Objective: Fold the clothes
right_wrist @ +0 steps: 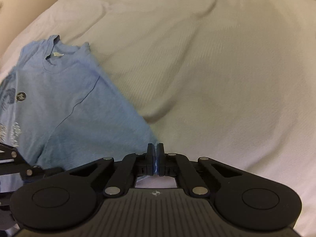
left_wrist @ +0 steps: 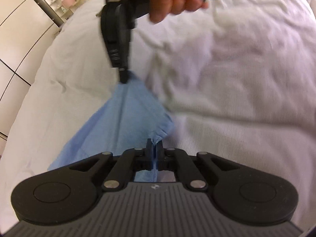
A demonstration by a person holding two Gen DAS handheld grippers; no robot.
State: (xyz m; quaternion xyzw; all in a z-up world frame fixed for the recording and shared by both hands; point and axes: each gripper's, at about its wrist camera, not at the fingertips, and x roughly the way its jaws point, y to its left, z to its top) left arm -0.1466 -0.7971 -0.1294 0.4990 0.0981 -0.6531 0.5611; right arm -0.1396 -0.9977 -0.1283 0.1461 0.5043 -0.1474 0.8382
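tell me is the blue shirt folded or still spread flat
Partly folded: the blue t-shirt lies narrowed on the white bedding, and both grippers are shut on its edge.

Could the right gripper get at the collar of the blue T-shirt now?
Probably not at once: the right gripper is shut on the blue T-shirt at its edge. The collar lies uncovered, so letting go would free the way.

A bed [left_wrist: 246, 69] fills most of both views, covered with a white, finely ribbed and wrinkled bedspread [right_wrist: 217, 79] that takes soft, even light. Beyond its left edge in the left wrist view runs a floor of large pale tiles [left_wrist: 17, 39] with dark joints. Further back a metal post [left_wrist: 45, 6] stands beside some small, blurred pale and pink items [left_wrist: 61, 2].
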